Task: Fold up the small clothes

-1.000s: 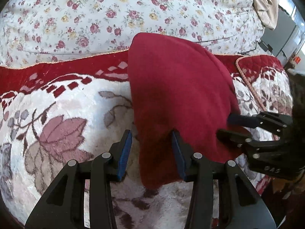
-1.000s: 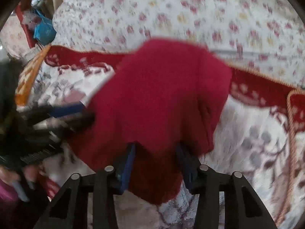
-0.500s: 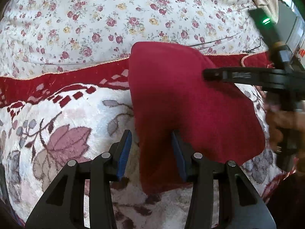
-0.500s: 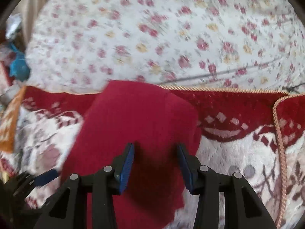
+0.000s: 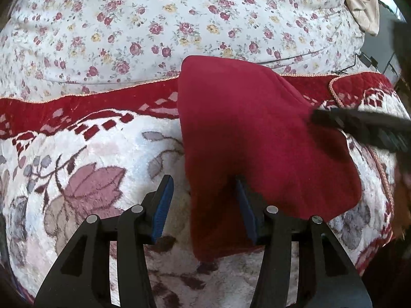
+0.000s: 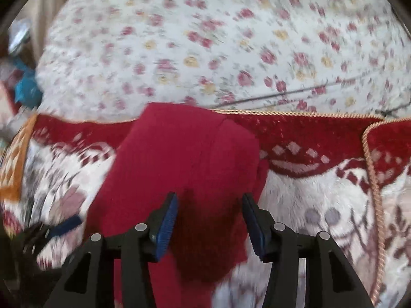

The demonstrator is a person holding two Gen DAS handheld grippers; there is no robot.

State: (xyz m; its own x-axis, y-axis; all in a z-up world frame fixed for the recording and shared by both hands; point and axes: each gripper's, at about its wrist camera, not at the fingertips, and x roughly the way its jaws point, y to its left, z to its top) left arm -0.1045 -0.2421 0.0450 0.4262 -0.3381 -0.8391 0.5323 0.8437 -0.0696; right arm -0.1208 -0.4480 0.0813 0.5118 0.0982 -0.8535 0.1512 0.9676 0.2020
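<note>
Blurred red cloth [image 6: 185,169], seemingly folded

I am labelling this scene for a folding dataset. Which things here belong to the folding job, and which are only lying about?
Belong to the job:
- red cloth
- left gripper, open
- right gripper, open

Only lying about:
- plush blanket under the cloth
- floral quilt behind
- beige fabric
- thin black cable
- blue item, too blurred to name

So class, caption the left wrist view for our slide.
Open left hand-held gripper over a folded red cloth on a patterned blanket.
</note>
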